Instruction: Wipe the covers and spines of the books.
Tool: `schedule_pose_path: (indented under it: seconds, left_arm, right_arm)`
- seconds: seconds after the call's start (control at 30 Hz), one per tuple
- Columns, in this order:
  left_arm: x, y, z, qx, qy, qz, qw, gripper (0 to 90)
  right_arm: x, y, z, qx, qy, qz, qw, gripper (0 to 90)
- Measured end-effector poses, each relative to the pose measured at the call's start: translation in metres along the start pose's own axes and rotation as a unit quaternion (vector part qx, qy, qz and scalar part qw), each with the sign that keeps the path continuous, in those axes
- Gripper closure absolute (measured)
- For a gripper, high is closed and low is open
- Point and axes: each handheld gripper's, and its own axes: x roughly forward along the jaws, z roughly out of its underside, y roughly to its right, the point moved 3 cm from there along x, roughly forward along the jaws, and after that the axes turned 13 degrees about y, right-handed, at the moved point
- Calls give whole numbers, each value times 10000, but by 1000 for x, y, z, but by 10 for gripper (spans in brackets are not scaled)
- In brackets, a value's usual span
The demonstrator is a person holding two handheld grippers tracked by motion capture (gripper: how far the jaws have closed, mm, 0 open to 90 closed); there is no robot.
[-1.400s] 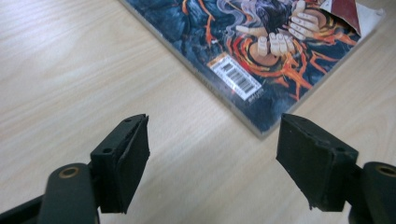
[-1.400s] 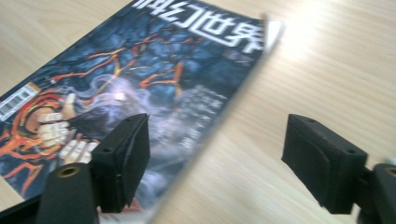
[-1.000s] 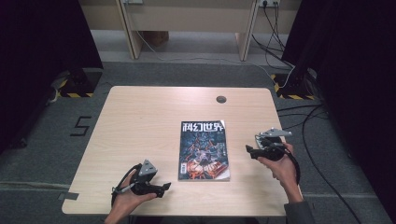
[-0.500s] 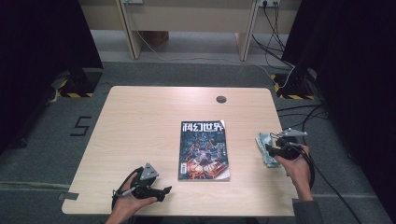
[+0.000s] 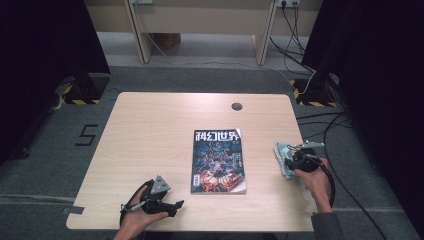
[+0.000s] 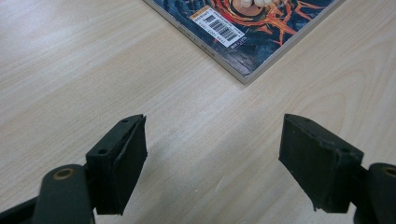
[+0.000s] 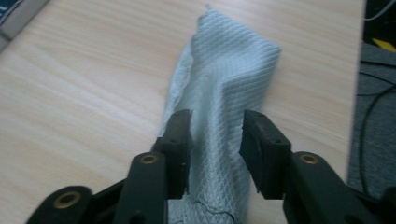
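Observation:
A pale grey-blue woven cloth (image 5: 280,154) lies crumpled near the table's right edge. My right gripper (image 5: 290,161) is down over it, and in the right gripper view a raised fold of the cloth (image 7: 229,70) runs between the jaws. The right gripper (image 7: 215,140) has just been closing; a narrow gap still stands between the pads. A magazine (image 5: 218,161) with a dark illustrated cover lies flat at the table's middle. My left gripper (image 5: 172,205) rests open near the front edge, left of the magazine. In the left gripper view, the left gripper (image 6: 212,163) faces the magazine's barcode corner (image 6: 261,28) across bare wood.
The light wooden table (image 5: 150,130) has a round cable hole (image 5: 236,106) near its far edge. The table's right edge (image 7: 357,93) runs close beside the cloth. Cables (image 5: 345,150) trail over the grey floor to the right.
My right hand has moved right and down from beside the magazine to the cloth at the table's right edge, and its jaws have narrowed around the cloth. The left hand has stayed put.

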Motion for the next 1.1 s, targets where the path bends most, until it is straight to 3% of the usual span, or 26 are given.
schedule_pose_path:
  seconds: [0.1,0.27,0.63,0.83,0.93,1.1]
  left_arm:
    - [0,0,0,-9,-8,-10,10000,227]
    - [0,0,1,-6,-17,-7,10000,227]
    - [1,-1,1,-33,-10,-24,10000,227]
    - [0,-1,1,-44,-13,-21,10000,226]
    - [0,-2,1,-47,-9,-26,10000,227]
    - [0,-1,2,-8,-33,-15,10000,227]
  right_arm:
    - [5,-9,2,-120,-147,-152,9997,698]
    - [10,-15,0,-171,-120,-194,9996,727]
    - [50,-60,-30,-427,-49,-444,9981,717]
    - [66,-66,-42,-401,-6,-446,9982,703]
    - [68,-65,-43,-367,12,-425,9984,650]
    - [64,-59,-44,-274,86,-326,9991,482]
